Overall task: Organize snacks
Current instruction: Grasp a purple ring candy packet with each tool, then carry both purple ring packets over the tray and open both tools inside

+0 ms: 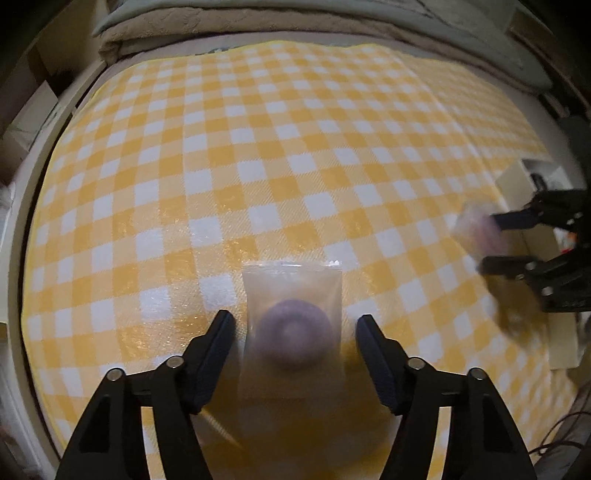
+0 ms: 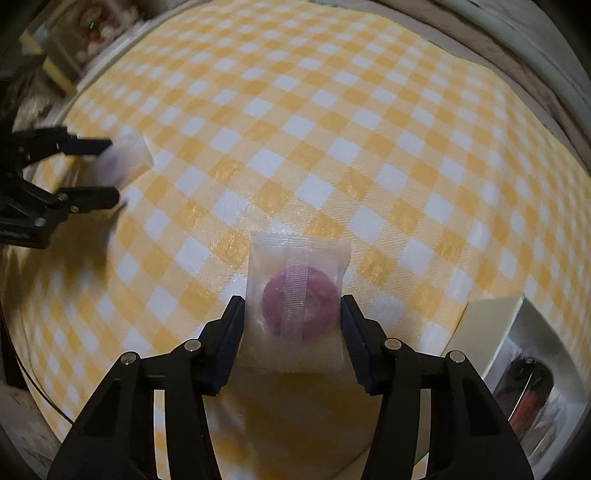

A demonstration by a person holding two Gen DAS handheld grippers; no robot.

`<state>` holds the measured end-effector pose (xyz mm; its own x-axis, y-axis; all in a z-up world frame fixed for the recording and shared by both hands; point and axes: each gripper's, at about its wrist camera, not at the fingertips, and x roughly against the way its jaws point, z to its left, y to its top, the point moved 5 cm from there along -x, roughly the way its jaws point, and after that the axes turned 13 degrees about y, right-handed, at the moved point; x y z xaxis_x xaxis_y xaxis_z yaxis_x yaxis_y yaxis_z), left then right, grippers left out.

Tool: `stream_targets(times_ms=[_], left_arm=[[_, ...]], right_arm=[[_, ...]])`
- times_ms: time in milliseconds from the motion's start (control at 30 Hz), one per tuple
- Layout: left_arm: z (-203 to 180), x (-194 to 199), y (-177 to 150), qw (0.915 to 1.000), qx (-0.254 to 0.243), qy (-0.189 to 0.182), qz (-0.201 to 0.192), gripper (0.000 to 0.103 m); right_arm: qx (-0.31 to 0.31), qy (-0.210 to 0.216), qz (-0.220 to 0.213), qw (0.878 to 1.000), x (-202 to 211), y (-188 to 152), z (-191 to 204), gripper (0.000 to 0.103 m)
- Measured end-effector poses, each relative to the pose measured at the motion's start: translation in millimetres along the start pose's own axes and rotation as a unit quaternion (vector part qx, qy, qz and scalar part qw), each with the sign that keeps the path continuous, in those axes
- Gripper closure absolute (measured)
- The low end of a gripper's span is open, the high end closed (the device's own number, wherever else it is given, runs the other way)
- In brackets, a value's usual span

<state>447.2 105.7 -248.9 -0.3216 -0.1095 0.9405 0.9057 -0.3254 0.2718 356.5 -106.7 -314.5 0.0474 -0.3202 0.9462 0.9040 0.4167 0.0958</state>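
Note:
In the left wrist view a clear packet with a purple ring snack (image 1: pixel 293 332) lies blurred between the fingers of my left gripper (image 1: pixel 295 325). A thin gap shows on each side, so the jaws stand open around it. In the right wrist view a second clear packet with a pink-purple ring snack (image 2: pixel 299 291) sits between the fingers of my right gripper (image 2: pixel 291 306), and both pads touch its side edges. Each gripper also shows in the other's view: the right gripper (image 1: pixel 489 242) at the right edge, the left gripper (image 2: pixel 114 169) at the left edge.
A yellow and white checked cloth (image 1: pixel 258 166) covers the table. An open white box (image 2: pixel 491 332) holding a dark red item stands at the table's right edge. Folded grey blankets (image 1: pixel 258 22) lie beyond the far edge. A printed box (image 2: pixel 92 26) sits off the table's corner.

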Motion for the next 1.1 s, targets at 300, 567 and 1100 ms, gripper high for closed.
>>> stream_targets(times_ms=[300, 567, 1100], left_arm=[[-18, 24, -6, 0.9990, 0.009, 0.010, -0.043, 0.057], [-42, 105, -10, 0.9919, 0.035, -0.010, -0.122, 0.057], [-111, 258, -55, 0.9707, 0.048, -0.054, -0.229, 0.057]], right_arm=[[-0.010, -0.008, -0.050, 0.999, 48, -9, 1, 0.051], [-0.037, -0.003, -0.102, 0.994, 110, -27, 10, 0.051], [-0.060, -0.027, -0.223, 0.973, 227, -106, 39, 0.051]])
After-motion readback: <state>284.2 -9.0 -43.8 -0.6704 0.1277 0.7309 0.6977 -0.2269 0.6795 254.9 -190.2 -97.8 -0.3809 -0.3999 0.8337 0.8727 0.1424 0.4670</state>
